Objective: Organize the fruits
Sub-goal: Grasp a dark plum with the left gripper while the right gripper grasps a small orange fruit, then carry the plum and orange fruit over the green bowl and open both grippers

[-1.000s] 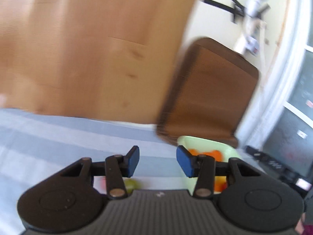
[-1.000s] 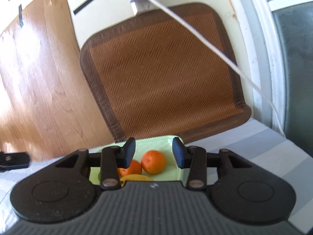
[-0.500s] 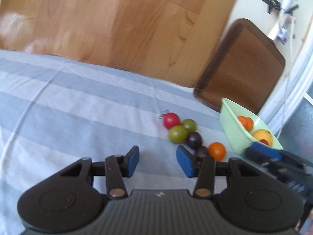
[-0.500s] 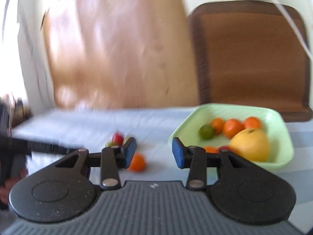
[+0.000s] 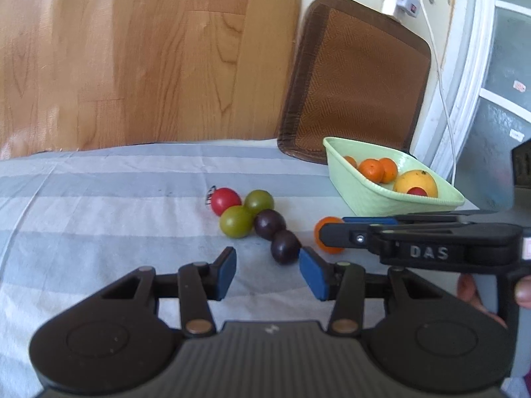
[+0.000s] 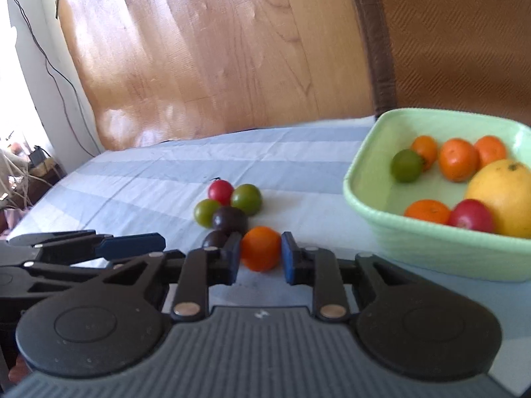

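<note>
Two striped blue-and-white cloth (image 5: 99,205) bands run under everything you are working over, with the wooden floor (image 5: 132,49) and a brown woven mat (image 5: 358,83) beyond the edge. Next in size is the pale green bowl (image 6: 431,245), to the right of the loose fruit; it already holds a big yellow citrus (image 6: 504,192), several small oranges, a green fruit and a red one. Your right gripper (image 6: 260,258) has just been closing, and the loose small orange (image 6: 260,247) sits between its blue pads, which look to be touching it on both sides while it rests on the cloth just short of the bowl. Your left gripper (image 5: 267,270) is empty, its jaws parted, just in front of a dark plum (image 5: 283,247). That plum and a second dark plum (image 5: 269,224) crowd close beside the orange. Behind them cluster two green fruits (image 5: 237,221) and a red tomato (image 5: 225,200), all touching.
</note>
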